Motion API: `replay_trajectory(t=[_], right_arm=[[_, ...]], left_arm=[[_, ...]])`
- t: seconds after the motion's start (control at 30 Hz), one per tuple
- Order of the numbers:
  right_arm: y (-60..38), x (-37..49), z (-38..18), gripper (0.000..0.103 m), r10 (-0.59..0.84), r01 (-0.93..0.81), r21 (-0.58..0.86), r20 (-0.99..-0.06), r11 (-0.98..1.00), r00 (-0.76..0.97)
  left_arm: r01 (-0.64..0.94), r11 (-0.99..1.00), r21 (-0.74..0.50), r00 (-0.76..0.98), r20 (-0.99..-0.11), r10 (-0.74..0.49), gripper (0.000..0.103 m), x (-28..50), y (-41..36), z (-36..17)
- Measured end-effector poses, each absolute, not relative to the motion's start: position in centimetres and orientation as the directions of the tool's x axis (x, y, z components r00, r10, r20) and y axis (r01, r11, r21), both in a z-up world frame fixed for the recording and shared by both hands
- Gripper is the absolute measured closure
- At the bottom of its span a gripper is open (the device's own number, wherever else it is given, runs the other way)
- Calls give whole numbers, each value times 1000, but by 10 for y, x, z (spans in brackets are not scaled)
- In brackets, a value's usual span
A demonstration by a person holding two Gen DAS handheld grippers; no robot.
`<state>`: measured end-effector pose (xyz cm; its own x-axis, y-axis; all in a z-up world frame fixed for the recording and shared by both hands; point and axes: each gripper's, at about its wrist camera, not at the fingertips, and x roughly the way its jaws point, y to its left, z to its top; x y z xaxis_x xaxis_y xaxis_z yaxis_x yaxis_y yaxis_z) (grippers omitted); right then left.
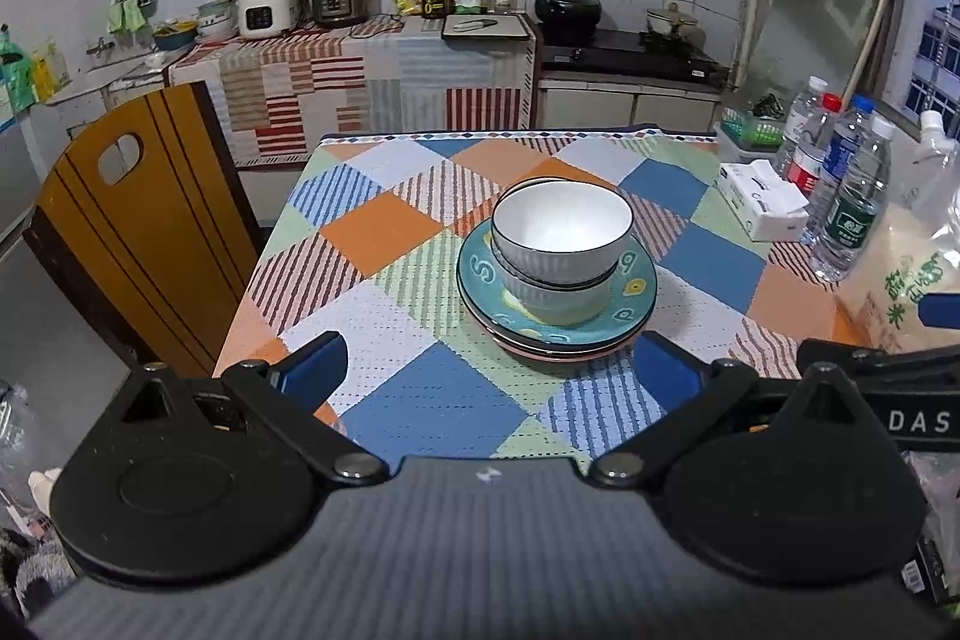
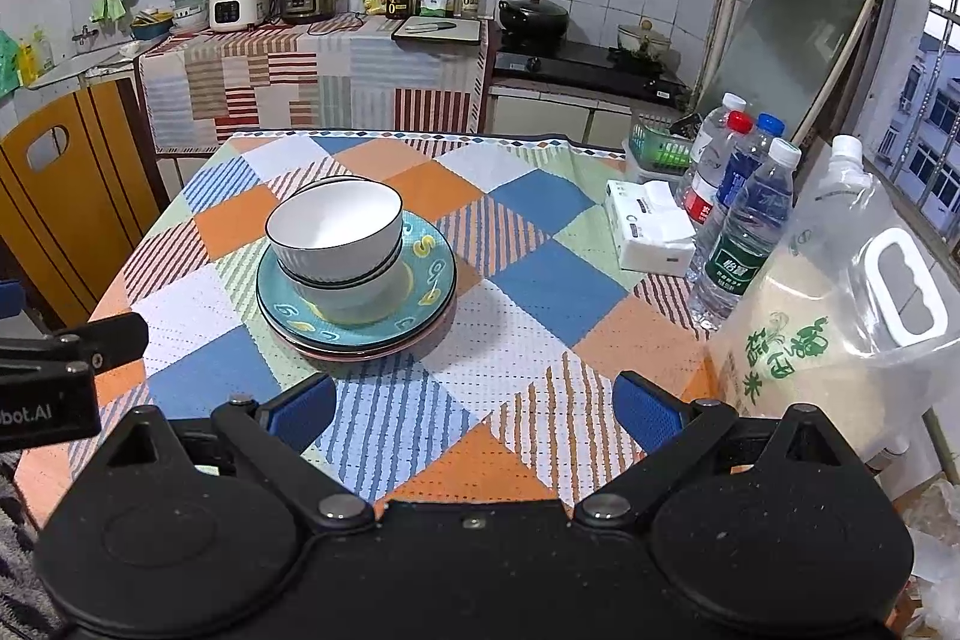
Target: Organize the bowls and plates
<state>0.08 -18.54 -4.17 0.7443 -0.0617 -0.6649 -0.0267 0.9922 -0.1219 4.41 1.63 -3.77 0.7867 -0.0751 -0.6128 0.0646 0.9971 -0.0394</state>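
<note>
kitchen table [image 1: 420, 388]; "das" on tongs [image 1: 918, 421]

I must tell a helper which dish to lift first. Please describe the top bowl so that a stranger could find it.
On the checked tablecloth stands one stack of dishes, plates below and bowls above. The top bowl is the highest piece, nested in a second bowl. It is white inside with a thin dark rim and is empty.
</note>
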Motion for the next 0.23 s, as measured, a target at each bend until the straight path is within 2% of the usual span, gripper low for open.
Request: replay_trajectory(t=[0.23], right_arm=[[-185, 1, -42, 3, -62, -27, -123, -664, 992, 745]], left_arm=[[63, 996, -56, 775, -626, -84, 0, 46, 23, -37]])
